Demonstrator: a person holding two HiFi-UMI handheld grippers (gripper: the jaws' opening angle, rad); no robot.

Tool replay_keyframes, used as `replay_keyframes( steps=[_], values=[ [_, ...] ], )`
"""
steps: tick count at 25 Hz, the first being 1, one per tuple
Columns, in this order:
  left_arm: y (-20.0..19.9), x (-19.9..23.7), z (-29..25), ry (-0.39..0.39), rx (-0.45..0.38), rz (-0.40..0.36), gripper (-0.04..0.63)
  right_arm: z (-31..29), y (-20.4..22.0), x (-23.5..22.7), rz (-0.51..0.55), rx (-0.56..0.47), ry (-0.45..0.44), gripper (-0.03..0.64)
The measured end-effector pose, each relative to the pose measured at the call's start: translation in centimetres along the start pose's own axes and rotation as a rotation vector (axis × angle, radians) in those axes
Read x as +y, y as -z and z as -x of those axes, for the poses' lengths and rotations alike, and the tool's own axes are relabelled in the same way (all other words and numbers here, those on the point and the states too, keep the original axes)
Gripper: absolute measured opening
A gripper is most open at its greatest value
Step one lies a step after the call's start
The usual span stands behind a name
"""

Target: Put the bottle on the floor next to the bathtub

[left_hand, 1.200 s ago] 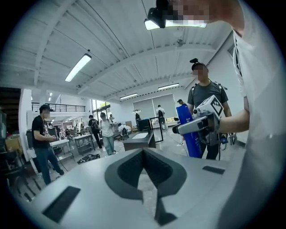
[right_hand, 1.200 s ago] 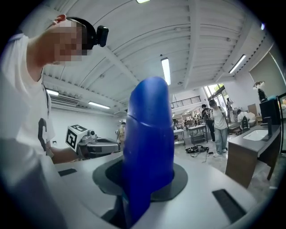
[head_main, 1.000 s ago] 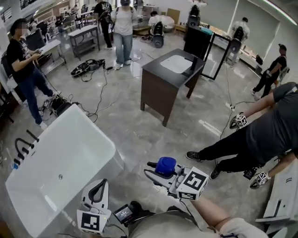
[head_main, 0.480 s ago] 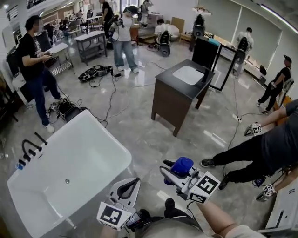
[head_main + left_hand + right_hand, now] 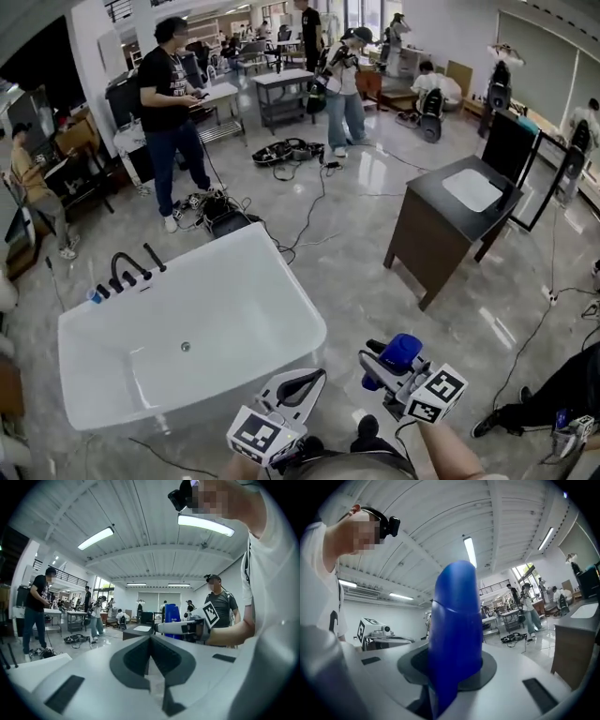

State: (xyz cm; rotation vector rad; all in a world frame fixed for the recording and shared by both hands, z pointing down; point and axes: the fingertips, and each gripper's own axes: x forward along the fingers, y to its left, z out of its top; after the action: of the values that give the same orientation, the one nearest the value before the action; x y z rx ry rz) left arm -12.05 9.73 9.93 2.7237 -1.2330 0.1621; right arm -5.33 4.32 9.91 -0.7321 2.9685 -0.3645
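A blue bottle (image 5: 400, 351) stands upright in my right gripper (image 5: 380, 361), which is shut on it above the grey floor, to the right of the white bathtub (image 5: 159, 274). In the right gripper view the bottle (image 5: 457, 634) fills the middle, clamped between the jaws of the right gripper (image 5: 454, 677). My left gripper (image 5: 300, 384) hovers just off the tub's near right corner, shut with nothing in it. In the left gripper view the left gripper (image 5: 150, 641) has its jaws meeting, and beyond them show the bottle (image 5: 171, 616) and the right gripper (image 5: 161, 627).
A dark vanity with a white basin (image 5: 459, 220) stands to the right of the tub. Black taps (image 5: 127, 267) sit at the tub's far left end. Cables (image 5: 291, 150) lie on the floor behind. Two people (image 5: 173, 112) (image 5: 347, 84) stand further back. A person's legs (image 5: 553, 403) are at the lower right.
The view has swung left, so the tub and vanity sit further right in the picture. Both grippers have moved with it, nearer the tub's corner. The bottle stays in the right gripper.
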Motion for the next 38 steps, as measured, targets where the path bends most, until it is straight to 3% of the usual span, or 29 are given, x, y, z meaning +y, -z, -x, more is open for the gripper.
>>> replay_keyframes(
  steps=[5, 10, 13, 17, 21, 26, 30, 33, 38],
  values=[
    [0.4, 0.4, -3.9, -0.077, 0.023, -0.019, 0.035, 0.2, 0.3, -3.6, 0.000, 0.024, -0.082, 0.110],
    [3.2, 3.2, -6.1, -0.264, 0.173, -0.297, 0.035, 0.6, 1.7, -8.6, 0.021, 0.044, -0.120, 0.110],
    [5.5, 4.8, -6.8, -0.332, 0.271, -0.360, 0.034, 0.1, 2.7, -11.5, 0.034, 0.038, -0.105, 0.110],
    [6.9, 5.0, -8.9, -0.341, 0.224, -0.207, 0.035, -1.4, 4.8, -14.0, 0.024, 0.064, -0.090, 0.110],
    [9.5, 5.1, -12.2, -0.295, 0.184, -0.071, 0.035, -3.2, 7.9, -16.7, 0.011, 0.117, -0.038, 0.109],
    [14.4, 7.4, -15.9, -0.197, 0.150, 0.037, 0.035, -6.7, 12.5, -21.3, 0.018, 0.125, 0.079, 0.109],
    [19.5, 8.9, -18.6, -0.066, 0.155, 0.111, 0.035, -9.3, 17.0, -25.1, -0.043, 0.089, 0.195, 0.110],
    [23.9, 9.8, -21.0, 0.023, 0.146, 0.135, 0.035, -10.8, 21.4, -27.6, -0.057, 0.080, 0.230, 0.110],
    [31.7, 11.2, -25.3, 0.049, 0.162, 0.212, 0.034, -11.5, 29.5, -32.0, -0.069, 0.099, 0.265, 0.110]
  ],
)
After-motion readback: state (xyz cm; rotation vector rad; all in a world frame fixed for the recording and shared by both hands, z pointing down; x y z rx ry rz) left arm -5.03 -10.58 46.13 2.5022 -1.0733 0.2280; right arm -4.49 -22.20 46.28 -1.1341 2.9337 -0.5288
